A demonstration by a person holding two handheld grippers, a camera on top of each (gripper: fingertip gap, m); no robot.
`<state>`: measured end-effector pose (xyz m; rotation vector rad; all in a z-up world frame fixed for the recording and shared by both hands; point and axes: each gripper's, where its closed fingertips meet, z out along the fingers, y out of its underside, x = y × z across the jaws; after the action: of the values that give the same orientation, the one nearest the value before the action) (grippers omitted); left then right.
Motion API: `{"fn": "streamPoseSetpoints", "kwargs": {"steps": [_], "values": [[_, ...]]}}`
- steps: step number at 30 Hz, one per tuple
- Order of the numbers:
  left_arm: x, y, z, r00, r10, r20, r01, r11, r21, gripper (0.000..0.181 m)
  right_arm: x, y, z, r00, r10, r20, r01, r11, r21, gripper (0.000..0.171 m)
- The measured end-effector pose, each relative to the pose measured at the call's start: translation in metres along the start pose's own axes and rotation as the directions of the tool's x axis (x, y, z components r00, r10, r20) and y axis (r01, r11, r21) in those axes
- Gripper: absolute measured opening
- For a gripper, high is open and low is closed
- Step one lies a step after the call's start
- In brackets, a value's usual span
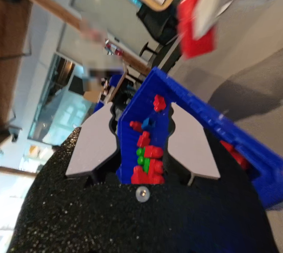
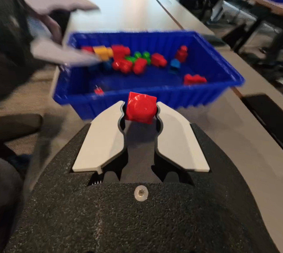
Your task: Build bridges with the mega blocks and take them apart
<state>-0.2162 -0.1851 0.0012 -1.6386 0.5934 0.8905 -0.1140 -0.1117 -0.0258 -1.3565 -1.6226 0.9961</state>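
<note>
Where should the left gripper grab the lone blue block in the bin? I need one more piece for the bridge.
Judging by the right wrist view, the blue block lies apart from the red pile, with bare bin floor around it. Probably best: come from above and close on its two flat side walls, not the stud. The left gripper is open already, at the bin's other end.

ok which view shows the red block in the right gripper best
The right wrist view: the red block sits sharp and centred between the right gripper fingertips, stud facing the camera, in front of the blue bin. The left wrist view catches it only as a blurred red shape at the upper right, partly behind a grey finger.
</note>
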Motion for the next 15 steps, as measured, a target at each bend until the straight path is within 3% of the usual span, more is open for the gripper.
{"fn": "streamPoseSetpoints", "kwargs": {"steps": [4,8,12,15], "values": [[-0.031,0.072,-0.015,0.978,-0.200,0.065,0.209,0.959,-0.190,0.042,0.020,0.083,-0.035,0.995,0.043,-0.092,-0.060,0.980,-0.192,0.037],[-0.020,0.139,-0.025,0.938,-0.346,-0.037,0.282,0.820,-0.498,0.038,0.017,0.134,-0.055,0.988,0.097,-0.121,-0.127,0.953,-0.276,0.037],[-0.019,0.165,-0.016,0.951,-0.305,-0.058,0.213,0.777,-0.592,0.027,0.011,0.152,-0.054,0.991,0.086,-0.107,-0.115,0.946,-0.303,0.037],[-0.007,0.173,-0.010,0.914,-0.387,-0.121,0.211,0.708,-0.674,0.029,0.005,0.159,-0.050,0.997,0.020,-0.079,-0.047,0.932,-0.359,0.037]]}}
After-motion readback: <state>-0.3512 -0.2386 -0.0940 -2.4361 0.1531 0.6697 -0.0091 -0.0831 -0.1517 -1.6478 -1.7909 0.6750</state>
